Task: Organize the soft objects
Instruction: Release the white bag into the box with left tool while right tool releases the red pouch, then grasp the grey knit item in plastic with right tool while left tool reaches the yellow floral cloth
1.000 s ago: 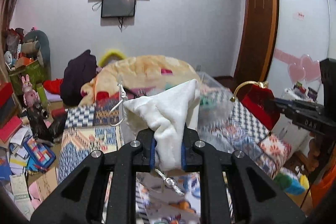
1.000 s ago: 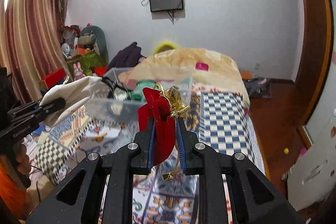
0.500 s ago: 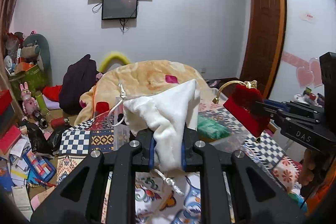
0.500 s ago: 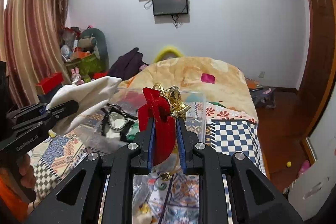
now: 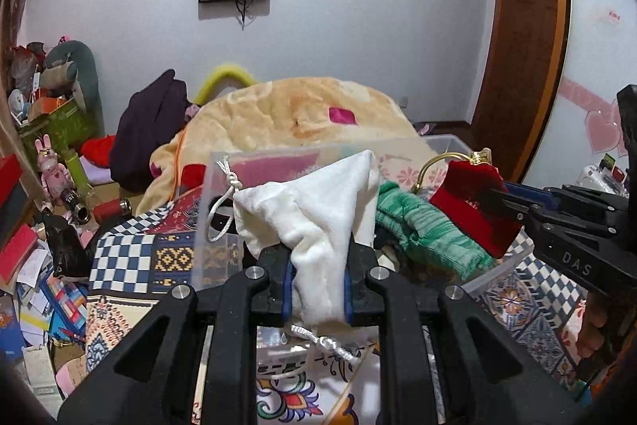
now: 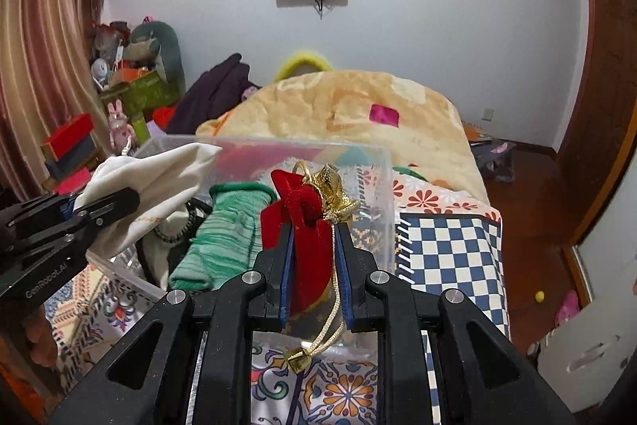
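Note:
My left gripper (image 5: 316, 281) is shut on a white velvet drawstring pouch (image 5: 314, 214), held above the near edge of a clear plastic bin (image 5: 223, 194). My right gripper (image 6: 314, 257) is shut on a red velvet pouch (image 6: 296, 210) with a gold cord (image 6: 334, 309), held over the bin (image 6: 378, 194). The red pouch (image 5: 473, 202) also shows at the right in the left wrist view, the white pouch (image 6: 147, 186) at the left in the right wrist view. A green striped sock (image 6: 223, 234) lies in the bin.
The bin stands on a bed with a patterned patchwork cover (image 6: 446, 257) and an orange blanket (image 6: 350, 114) behind. Clutter, boxes and toys (image 5: 43, 194) fill the floor at the left. A wooden door (image 5: 521, 54) and a wardrobe stand at the right.
Both grippers have moved forward and down toward the bin, which is now closer and lower in view. Both keep hold of their pouches.

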